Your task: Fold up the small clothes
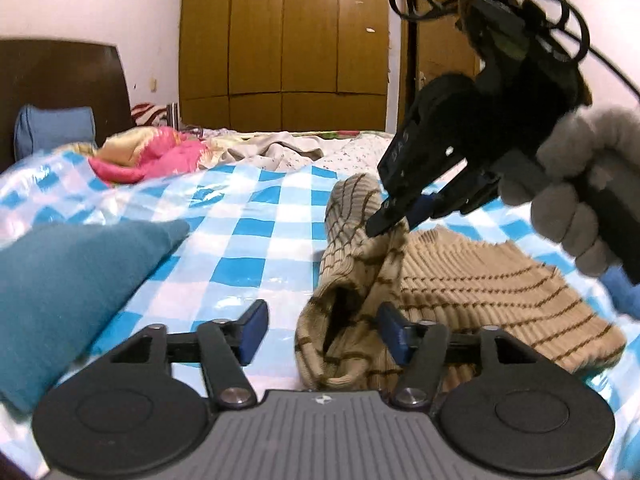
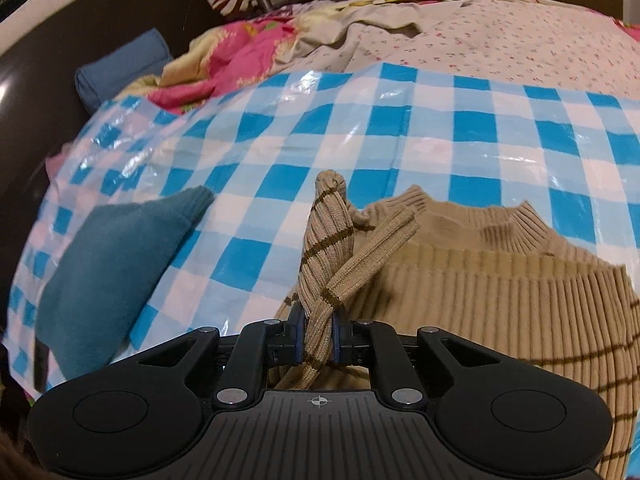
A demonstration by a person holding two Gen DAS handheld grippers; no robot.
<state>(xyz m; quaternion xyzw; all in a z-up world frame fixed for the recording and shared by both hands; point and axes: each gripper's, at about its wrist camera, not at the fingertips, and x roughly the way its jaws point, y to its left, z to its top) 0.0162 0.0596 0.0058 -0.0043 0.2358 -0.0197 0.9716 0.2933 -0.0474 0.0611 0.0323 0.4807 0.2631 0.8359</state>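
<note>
Right gripper (image 2: 316, 338) clamped on tan sweater (image 2: 500, 280) sleeve; left gripper (image 1: 324, 330) jaws apart, right pad possibly touching sleeve.

sweater (image 2: 500, 280): tan ribbed knit, thin brown stripes | body flat on my checkered sheet | sleeve (image 2: 326, 240) bunched, lifted upright | teal garment (image 2: 108, 280): folded, lying left, apart

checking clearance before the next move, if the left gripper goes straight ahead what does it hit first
Probably the tan sweater's sleeve: the cuff opening sits between the open left gripper fingers, slightly right of center. Depth is uncertain; the checkered sheet lies beyond.
</note>
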